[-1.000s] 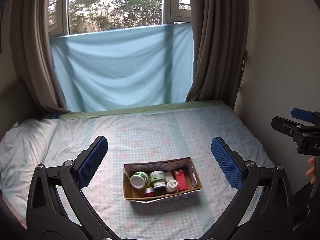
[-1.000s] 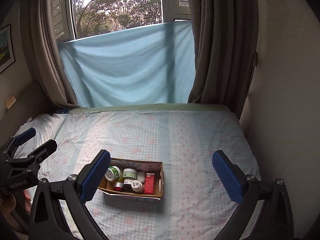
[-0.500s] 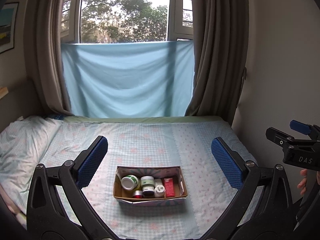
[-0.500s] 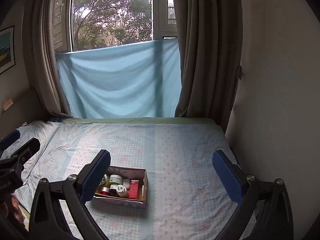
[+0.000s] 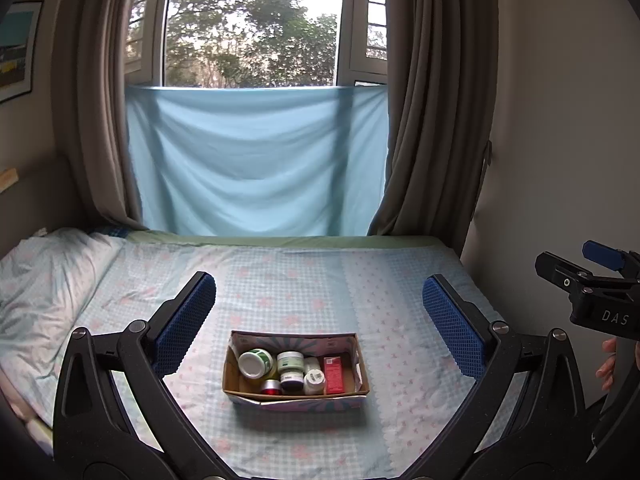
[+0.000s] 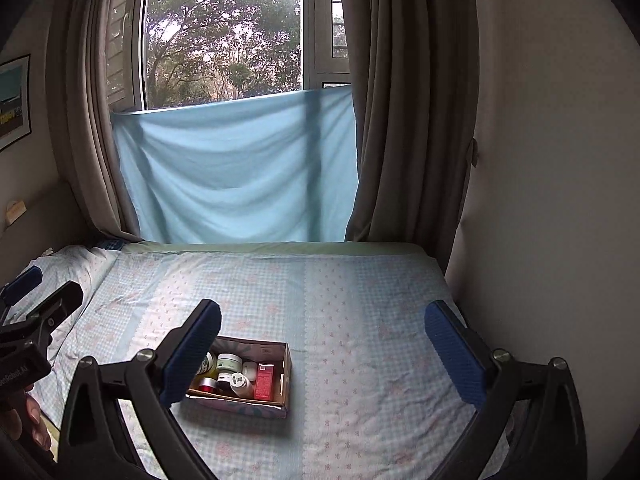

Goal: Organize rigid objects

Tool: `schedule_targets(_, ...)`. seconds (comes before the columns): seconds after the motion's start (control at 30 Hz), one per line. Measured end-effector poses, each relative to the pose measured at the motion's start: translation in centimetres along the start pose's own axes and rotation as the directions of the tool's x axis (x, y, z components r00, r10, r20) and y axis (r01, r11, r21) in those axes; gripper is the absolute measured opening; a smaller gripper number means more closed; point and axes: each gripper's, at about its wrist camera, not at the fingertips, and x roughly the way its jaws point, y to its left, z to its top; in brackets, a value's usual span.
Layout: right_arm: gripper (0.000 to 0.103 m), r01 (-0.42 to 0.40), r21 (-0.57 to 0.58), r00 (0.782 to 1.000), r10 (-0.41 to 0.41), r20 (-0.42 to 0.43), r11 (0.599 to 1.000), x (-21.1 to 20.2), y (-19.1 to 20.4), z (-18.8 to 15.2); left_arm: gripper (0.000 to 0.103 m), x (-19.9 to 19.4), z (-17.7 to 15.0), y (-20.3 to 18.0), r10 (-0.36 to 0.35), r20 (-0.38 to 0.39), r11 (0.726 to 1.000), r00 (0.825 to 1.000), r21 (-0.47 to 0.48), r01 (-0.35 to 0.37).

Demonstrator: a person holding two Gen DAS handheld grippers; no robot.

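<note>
Both claws, the left gripper (image 5: pixel 316 320) and the right gripper (image 6: pixel 324 344), are spread wide and hold nothing, and the cardboard box (image 5: pixel 296 394) of little jars sits on the bed (image 5: pixel 304 280) at 6 o'clock.

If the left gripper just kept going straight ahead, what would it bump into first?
Probably the bed. The left gripper is open and empty, aimed over the box of jars. Its line seems to pass above the box and land on the sheet beyond, though depth is hard to judge.
</note>
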Motion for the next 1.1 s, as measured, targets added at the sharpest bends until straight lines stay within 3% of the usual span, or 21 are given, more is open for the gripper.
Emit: schedule_targets(1.1, 0.101, 0.007, 0.011, 1.000, -0.007, -0.003, 1.000, 0.47, 0.25, 0.07, 0.103, 0.33, 0.27, -0.77, 0.017, 0.003, 1.000, 1.000, 0.021, -0.017)
